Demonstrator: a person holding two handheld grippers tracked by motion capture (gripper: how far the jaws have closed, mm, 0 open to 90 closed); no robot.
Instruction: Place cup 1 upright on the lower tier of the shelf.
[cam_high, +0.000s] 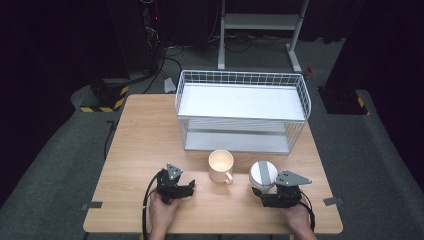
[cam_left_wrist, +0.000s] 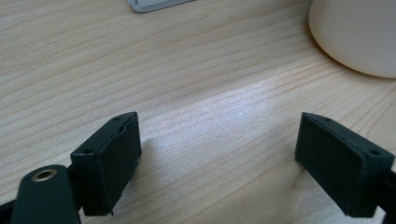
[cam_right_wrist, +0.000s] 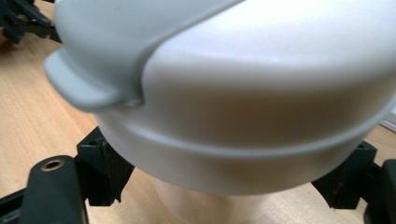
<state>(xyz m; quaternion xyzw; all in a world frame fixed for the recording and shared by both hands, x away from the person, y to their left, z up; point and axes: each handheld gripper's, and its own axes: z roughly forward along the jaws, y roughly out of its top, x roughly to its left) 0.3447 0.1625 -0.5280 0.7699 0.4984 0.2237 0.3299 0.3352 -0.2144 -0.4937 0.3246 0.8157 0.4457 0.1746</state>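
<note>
Black jaws of the right gripper (cam_right_wrist: 229, 179) flank the clear body of a lidded cup (cam_right_wrist: 243, 93) at the bottom of the right gripper view, set wide on either side beneath its grey lid; whether the pads actually press on it cannot be told. In the high view that cup (cam_high: 263, 174) stands lower centre-right on the wooden table (cam_high: 145, 140), just beside a cream mug (cam_high: 221, 165) at centre. The left gripper (cam_left_wrist: 217, 163) hangs wide apart over bare wood, holding nothing, with the mug's rounded wall (cam_left_wrist: 355, 37) at the upper right of its view.

Risk, as it looks: a low hold under a broad, top-heavy lid could let the cup tilt or slip when raised, and a sideways swing might knock the close-standing mug. The mug appears empty, its inside brightly lit; the cup's contents stay hidden by the lid. The white wire basket (cam_high: 243, 111), upper centre, holds only two bare shelves.
</note>
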